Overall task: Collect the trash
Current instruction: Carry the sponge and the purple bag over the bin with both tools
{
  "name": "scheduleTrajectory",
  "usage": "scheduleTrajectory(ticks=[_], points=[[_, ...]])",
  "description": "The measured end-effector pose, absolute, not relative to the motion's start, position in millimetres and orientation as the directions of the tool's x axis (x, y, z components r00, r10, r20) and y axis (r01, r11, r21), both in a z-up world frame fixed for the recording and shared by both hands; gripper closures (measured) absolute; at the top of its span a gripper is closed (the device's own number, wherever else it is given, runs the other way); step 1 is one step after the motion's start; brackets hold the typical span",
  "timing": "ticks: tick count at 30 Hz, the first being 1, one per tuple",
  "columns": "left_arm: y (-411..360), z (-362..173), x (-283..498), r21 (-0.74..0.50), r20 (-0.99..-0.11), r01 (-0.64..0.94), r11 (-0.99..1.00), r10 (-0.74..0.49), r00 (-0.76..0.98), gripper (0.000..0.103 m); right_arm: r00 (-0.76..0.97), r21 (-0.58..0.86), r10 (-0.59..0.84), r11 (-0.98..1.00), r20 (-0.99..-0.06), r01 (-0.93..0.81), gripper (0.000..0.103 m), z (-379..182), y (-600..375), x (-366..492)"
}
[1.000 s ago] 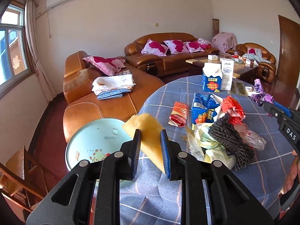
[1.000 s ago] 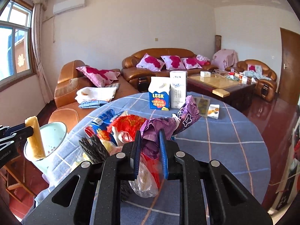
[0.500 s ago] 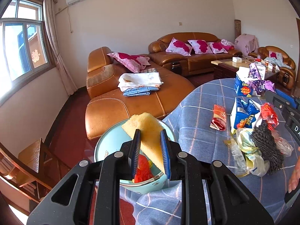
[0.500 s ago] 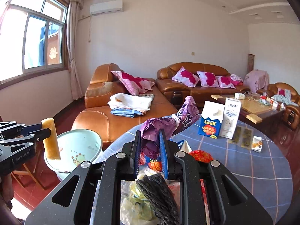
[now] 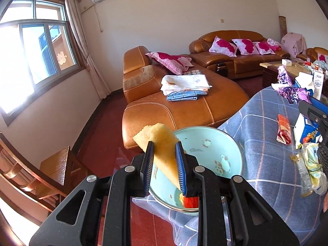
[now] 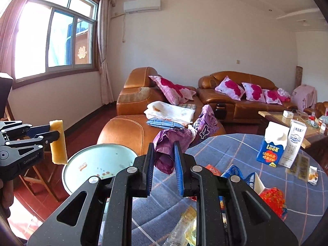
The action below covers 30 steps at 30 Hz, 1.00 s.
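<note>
Trash run: left gripper [image 5: 164,160] clamps a sponge [image 5: 162,143], right gripper [image 6: 164,162] pinches a purple wrapper [image 6: 176,141].
Sponge hangs near the basin [image 5: 205,141] rim, so letting go early probably drops it on the floor.

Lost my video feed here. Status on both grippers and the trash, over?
Left gripper shut on yellow sponge, above the basin. Right gripper shut on purple wrapper. More trash on table. Nothing blocking.

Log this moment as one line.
left tool: shut on sponge | right tool: shut on purple wrapper | basin: beside table
</note>
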<state>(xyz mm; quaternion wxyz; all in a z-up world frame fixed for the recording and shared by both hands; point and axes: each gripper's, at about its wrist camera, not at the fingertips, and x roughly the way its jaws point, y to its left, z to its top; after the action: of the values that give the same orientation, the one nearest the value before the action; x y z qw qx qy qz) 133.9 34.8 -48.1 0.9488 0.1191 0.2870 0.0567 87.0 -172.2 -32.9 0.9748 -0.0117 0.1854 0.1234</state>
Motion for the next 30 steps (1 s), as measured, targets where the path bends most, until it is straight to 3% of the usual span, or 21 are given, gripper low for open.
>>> scheduleTrajectory(ticks=[30], points=[[46.0, -64.0, 155.3, 0.353, -0.542, -0.104, 0.930, 0.294, 0.787, 0.081, 0.819, -0.021, 0.399, 0.895, -0.412, -0.446, 0.084, -45.1, -113.6, 115.6]])
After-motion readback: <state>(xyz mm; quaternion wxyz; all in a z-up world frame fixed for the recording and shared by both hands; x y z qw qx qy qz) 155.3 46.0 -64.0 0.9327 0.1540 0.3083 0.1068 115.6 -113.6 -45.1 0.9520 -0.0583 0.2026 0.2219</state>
